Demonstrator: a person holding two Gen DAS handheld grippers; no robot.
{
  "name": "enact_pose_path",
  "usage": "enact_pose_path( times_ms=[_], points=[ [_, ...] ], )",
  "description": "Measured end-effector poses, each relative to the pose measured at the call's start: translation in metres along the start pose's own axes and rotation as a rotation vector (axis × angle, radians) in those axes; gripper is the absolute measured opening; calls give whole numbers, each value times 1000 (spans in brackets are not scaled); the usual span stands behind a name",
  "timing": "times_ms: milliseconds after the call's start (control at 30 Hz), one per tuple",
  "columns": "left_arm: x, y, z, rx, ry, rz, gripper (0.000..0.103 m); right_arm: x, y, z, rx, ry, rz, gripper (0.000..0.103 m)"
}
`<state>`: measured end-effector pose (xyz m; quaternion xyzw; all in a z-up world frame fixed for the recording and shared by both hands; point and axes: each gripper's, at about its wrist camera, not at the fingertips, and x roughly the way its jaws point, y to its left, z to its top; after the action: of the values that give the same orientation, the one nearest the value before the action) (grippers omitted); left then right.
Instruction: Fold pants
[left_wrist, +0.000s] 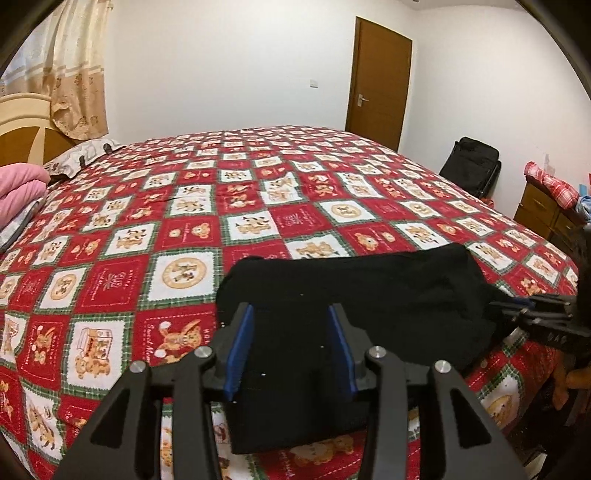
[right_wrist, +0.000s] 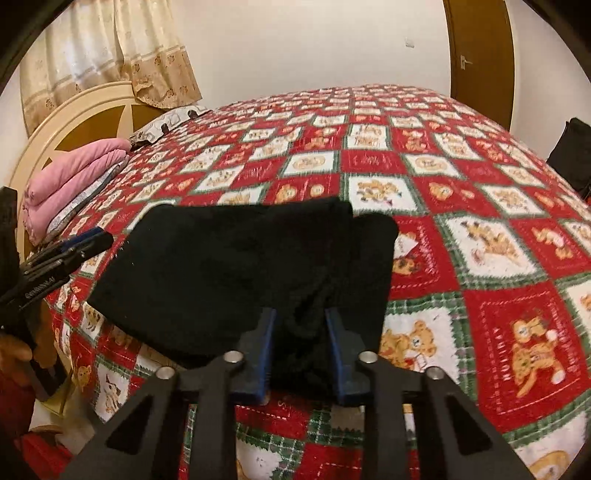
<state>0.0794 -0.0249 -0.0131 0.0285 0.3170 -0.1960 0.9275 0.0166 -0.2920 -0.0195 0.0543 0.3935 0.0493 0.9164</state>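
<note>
Left wrist view shows the left gripper (left_wrist: 291, 332) spread wide over the black pants (left_wrist: 369, 295), folded at 6 o'clock on the quilt (left_wrist: 147, 229), while the right gripper (right_wrist: 301, 332) gapes wide too.

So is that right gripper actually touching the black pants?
Cannot tell. In the right wrist view the right gripper stands open with the folded black fabric pants between its blue pads, but neither contact nor gap shows plainly.
</note>
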Motion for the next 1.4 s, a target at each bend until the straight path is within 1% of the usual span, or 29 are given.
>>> enact_pose_path(
  times_ms=[67, 100, 200, 367, 433, 467, 533, 600, 633, 667, 700, 767, 800, 833, 867, 900, 933, 967, 1000, 1033, 1067, 1133, 1167, 1200, 1233, 1300, 1333, 1400],
  points=[
    [-1, 2, 0, -2, -4, 2, 44, -10, -3, 4, 22, -25, -2, 16],
    [-1, 2, 0, -3, -6, 3, 44, -15, -4, 4, 28, -33, -4, 7],
    [0, 3, -1, -1, -1, 0, 44, -27, -9, 0, 35, -55, -35, 7],
    [10, -2, -7, 15, 31, 8, 44, -11, -18, -20, 61, 17, -54, 8],
    [12, -1, -9, 23, 42, 20, 44, -13, -22, -18, 87, 12, -22, 9],
    [13, 0, -10, 22, 47, 28, 44, -17, -27, -15, 127, 1, 24, 11],
    [11, 5, -11, 11, 45, 34, 44, -28, -41, -8, 230, -32, 108, 16],
    [10, 11, -11, 0, 44, 52, 44, -40, -49, -1, 275, -105, 104, 24],
    [10, 13, -10, -5, 43, 60, 44, -48, -52, 3, 283, -155, 91, 41],
    [10, 14, -10, -7, 43, 65, 44, -53, -53, 8, 288, -194, 85, 69],
    [10, 13, -10, -5, 42, 63, 44, -54, -55, 13, 299, -226, 91, 82],
    [12, 9, -12, 6, 43, 60, 45, -48, -57, 25, 310, -258, 140, 82],
    [14, 7, -13, 13, 46, 59, 45, -42, -58, 31, 305, -256, 152, 82],
    [16, 4, -16, 19, 54, 56, 45, -32, -55, 39, 287, -247, 137, 82],
    [18, 3, -17, 21, 62, 52, 45, -19, -51, 47, 255, -222, 81, 77],
    [20, 2, -19, 22, 69, 48, 45, -8, -49, 52, 230, -201, 51, 56],
    [22, 1, -21, 27, 73, 50, 45, 12, -44, 58, 197, -154, 33, 46],
    [23, 0, -22, 32, 77, 52, 45, 24, -44, 60, 185, -117, 33, 38],
    [24, 0, -23, 38, 80, 54, 45, 39, -42, 61, 169, -71, 20, 38],
    [24, 0, -23, 43, 82, 54, 45, 54, -40, 61, 160, -27, -30, 38],
    [25, -1, -24, 49, 81, 54, 45, 62, -39, 59, 163, -15, -43, 38],
    [26, 0, -26, 50, 82, 59, 52, 64, -40, 59, 164, -23, -41, 32],
    [28, 1, -27, 47, 88, 62, 54, 64, -40, 60, 164, -19, -52, 22],
    [29, 2, -28, 42, 95, 63, 56, 62, -42, 60, 174, -17, -68, 15],
    [31, 3, -29, 37, 102, 59, 58, 58, -43, 61, 187, -23, -91, 13],
    [32, 3, -30, 25, 104, 51, 60, 54, -41, 61, 176, -37, -174, 9],
    [31, 3, -31, 24, 103, 52, 62, 54, -36, 59, 153, -38, -248, 8],
    [32, 2, -32, 27, 107, 53, 66, 59, -32, 51, 159, -17, -310, 7]
  ],
)
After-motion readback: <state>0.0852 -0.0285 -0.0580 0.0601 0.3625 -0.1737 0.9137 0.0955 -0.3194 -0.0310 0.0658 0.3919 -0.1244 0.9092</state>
